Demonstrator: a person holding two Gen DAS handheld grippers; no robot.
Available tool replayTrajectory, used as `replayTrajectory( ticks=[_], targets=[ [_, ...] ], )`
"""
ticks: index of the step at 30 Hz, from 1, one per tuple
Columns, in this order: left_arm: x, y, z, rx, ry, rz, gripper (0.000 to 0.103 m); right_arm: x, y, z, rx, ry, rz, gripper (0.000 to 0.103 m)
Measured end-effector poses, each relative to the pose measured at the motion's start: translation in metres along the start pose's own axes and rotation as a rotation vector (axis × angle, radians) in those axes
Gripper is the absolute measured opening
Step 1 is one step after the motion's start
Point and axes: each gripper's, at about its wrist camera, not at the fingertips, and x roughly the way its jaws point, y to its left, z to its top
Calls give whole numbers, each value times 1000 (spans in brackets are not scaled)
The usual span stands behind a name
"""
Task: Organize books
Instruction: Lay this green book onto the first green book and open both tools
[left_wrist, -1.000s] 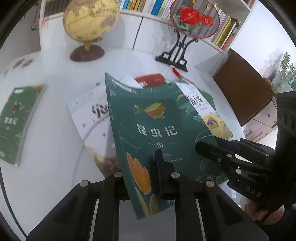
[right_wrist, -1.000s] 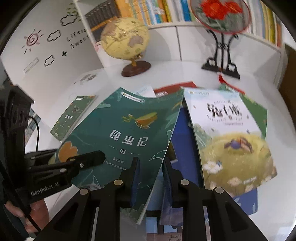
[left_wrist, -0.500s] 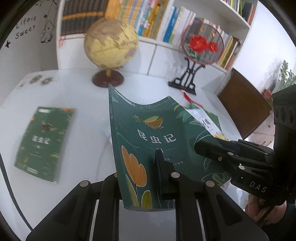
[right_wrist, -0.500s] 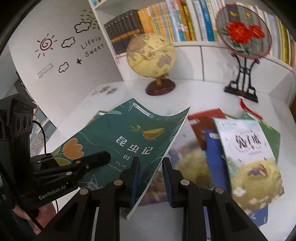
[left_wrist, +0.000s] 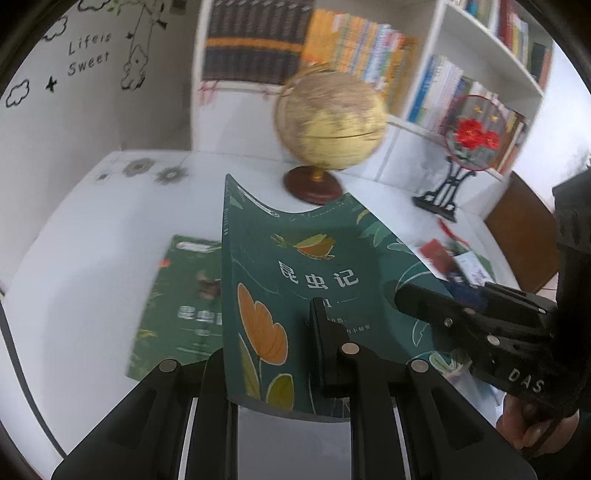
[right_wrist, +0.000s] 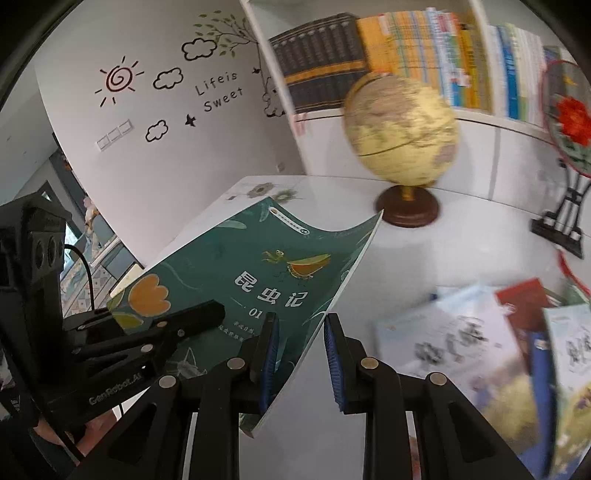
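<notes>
Your grippers are matte black with silver screws; the right gripper (right_wrist: 301, 354) carries blue ribbed pads (right_wrist: 269, 354).

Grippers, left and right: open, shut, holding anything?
Left gripper: shut on the green book.
Right gripper: shut on the same book's edge.

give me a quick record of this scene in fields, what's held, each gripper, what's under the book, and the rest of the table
held item: dark green paperback book with orange flower cover, lifted off the white table, cover sagging
left gripper: shut on the book's lower edge
right gripper: closing on the book's right edge; one pad stands clear
below it: second green book lying flat
right side of table: loose pile of picture books
at the back: yellow globe on brown base; red-flower round fan on black stand
</notes>
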Motion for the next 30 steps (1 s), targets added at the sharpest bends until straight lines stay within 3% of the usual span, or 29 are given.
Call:
replayTrajectory(
  ticks=[10,15,21,27,30],
  targets=[
    [35,67,-5,-14,72,30,14,88,43,1,49,86,-10,25],
    [51,81,-8,-4,94,64,14,114,51,-3,62,112,-28,25],
    [56,94,-7,-44,115,47,15,131,50,-14,111,150,-21,25],
    [64,90,-16,-39,146,80,28,134,46,-18,146,163,-15,25],
    [69,93,-21,-48,175,132,34,134,44,-21,149,178,-28,25]
  ],
)
